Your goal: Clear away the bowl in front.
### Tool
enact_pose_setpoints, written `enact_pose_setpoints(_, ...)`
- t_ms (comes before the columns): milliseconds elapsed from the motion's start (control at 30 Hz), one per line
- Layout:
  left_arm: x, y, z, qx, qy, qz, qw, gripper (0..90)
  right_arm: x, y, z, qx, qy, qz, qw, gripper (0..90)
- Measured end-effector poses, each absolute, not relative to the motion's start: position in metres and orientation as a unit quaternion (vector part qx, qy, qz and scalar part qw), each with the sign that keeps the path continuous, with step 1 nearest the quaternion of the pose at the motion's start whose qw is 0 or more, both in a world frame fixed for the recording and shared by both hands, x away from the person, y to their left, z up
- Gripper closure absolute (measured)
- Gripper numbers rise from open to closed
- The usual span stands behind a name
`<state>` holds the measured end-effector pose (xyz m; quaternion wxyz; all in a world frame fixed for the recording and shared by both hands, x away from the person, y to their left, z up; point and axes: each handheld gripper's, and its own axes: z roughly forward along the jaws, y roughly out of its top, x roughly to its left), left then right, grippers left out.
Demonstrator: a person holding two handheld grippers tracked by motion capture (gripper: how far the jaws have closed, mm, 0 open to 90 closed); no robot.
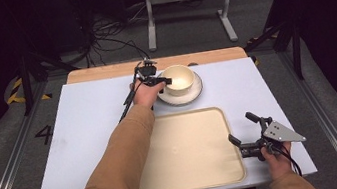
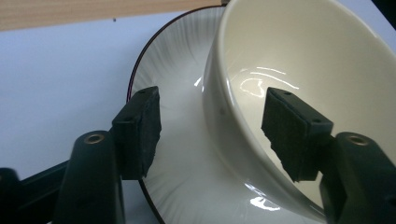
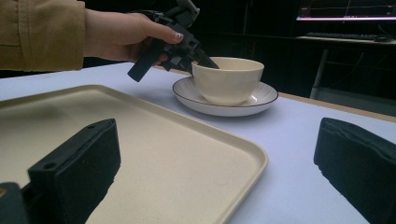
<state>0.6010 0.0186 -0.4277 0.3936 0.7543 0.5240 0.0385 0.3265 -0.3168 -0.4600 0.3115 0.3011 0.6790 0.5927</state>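
Note:
A cream bowl (image 1: 178, 79) stands on a white plate (image 1: 197, 93) with a dark rim, at the far middle of the white board. My left gripper (image 1: 163, 81) reaches the bowl's left rim. In the left gripper view its jaws straddle the bowl (image 2: 303, 56) wall, one pad inside and one outside over the plate (image 2: 173, 70), with gaps on both sides, so the left gripper (image 2: 210, 126) is open. My right gripper (image 1: 240, 127) stands open beside the right edge of the cream tray (image 1: 189, 147), nothing between its jaws. From the right gripper view (image 3: 219, 154) the bowl (image 3: 229, 81) sits beyond the tray (image 3: 140, 140).
The white board (image 1: 84, 122) covers the table, with a wooden strip (image 1: 102, 72) along its far edge. The tray lies bare at the near middle. A white metal frame (image 1: 188, 0) and cables are on the floor beyond the table.

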Motion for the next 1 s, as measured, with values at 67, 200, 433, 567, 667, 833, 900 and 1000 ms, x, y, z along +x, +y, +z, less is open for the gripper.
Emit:
enact_pose_setpoints(67,0.602,0.018,-0.428,0.751,0.530,0.030,0.394,42.0,0.327,-0.317,-0.460,0.302,0.679,0.593,0.311,0.8)
enact_pose_setpoints(200,0.603,0.015,-0.426,0.751,0.536,0.010,0.385,49.5,0.327,-0.317,-0.460,0.301,0.679,0.593,0.312,0.8)
enact_pose_setpoints(433,0.602,0.004,-0.423,0.760,0.545,0.010,0.354,61.9,0.326,-0.317,-0.460,0.300,0.678,0.593,0.313,0.8)
enact_pose_setpoints(567,0.603,0.001,-0.422,0.752,0.562,0.016,0.344,67.4,0.326,-0.317,-0.460,0.300,0.678,0.593,0.314,0.8)
enact_pose_setpoints(667,0.604,0.001,-0.423,0.750,0.565,0.024,0.344,73.6,0.326,-0.317,-0.460,0.300,0.678,0.593,0.314,0.8)
enact_pose_setpoints(833,0.604,0.000,-0.421,0.743,0.578,0.034,0.336,81.6,0.326,-0.316,-0.460,0.300,0.679,0.592,0.314,0.8)
enact_pose_setpoints(900,0.604,0.000,-0.420,0.744,0.578,0.037,0.333,83.1,0.326,-0.317,-0.460,0.299,0.679,0.591,0.315,0.8)
enact_pose_setpoints(1000,0.602,-0.003,-0.419,0.741,0.584,0.043,0.328,83.2,0.326,-0.317,-0.460,0.300,0.679,0.591,0.315,0.8)
